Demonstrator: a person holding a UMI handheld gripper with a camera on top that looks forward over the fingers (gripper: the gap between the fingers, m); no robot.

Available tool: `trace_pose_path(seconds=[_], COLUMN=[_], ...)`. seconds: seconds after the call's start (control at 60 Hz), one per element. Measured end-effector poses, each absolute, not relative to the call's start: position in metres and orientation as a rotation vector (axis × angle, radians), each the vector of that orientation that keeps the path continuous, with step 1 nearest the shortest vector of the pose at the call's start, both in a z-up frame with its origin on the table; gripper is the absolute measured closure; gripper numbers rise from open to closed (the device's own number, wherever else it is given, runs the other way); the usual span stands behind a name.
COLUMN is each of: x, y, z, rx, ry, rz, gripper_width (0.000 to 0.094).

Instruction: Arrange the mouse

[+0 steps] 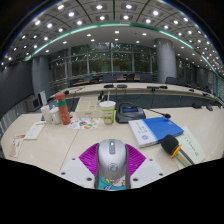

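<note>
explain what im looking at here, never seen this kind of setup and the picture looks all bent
This is one picture from a wide-angle camera mounted on a hand-held gripper, which is why the room looks curved. A person carries the tool; there is no robot arm. The purple pieces at the bottom are pads on its two fingers. Between them sits a grey computer mouse; I cannot tell whether the fingers press on it. Beyond them, on the pale table, are a blue mouse pad, a paper cup, a bottle and papers. Behind is a large office hall.
</note>
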State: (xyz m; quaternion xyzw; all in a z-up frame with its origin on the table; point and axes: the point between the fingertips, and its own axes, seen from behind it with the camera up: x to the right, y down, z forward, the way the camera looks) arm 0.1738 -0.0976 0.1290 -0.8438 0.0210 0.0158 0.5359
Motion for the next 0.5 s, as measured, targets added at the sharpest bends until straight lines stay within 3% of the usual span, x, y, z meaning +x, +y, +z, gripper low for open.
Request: trace_pose_path(seconds=[0.167, 0.25, 0.367, 0.417, 0.483, 0.5], x=[0.145, 0.143, 0.143, 0.147, 0.147, 0.147], y=[-0.079, -0.08, -0.082, -0.085, -0.094, -0.097], z=[0.045, 0.01, -0.008, -0.006, 0.004, 0.008], rx=[-2.138, -2.202, -2.229, -2.243, -2.25, -2.249], ry=[0.03, 0.049, 0.072, 0.08, 0.09, 0.092], rz=[0.001, -0.022, -0.03, -0.047, -0.056, -0.058], gripper_width=[0.0583, 0.0533, 0.0435, 0.0329, 0.0086, 0.0064])
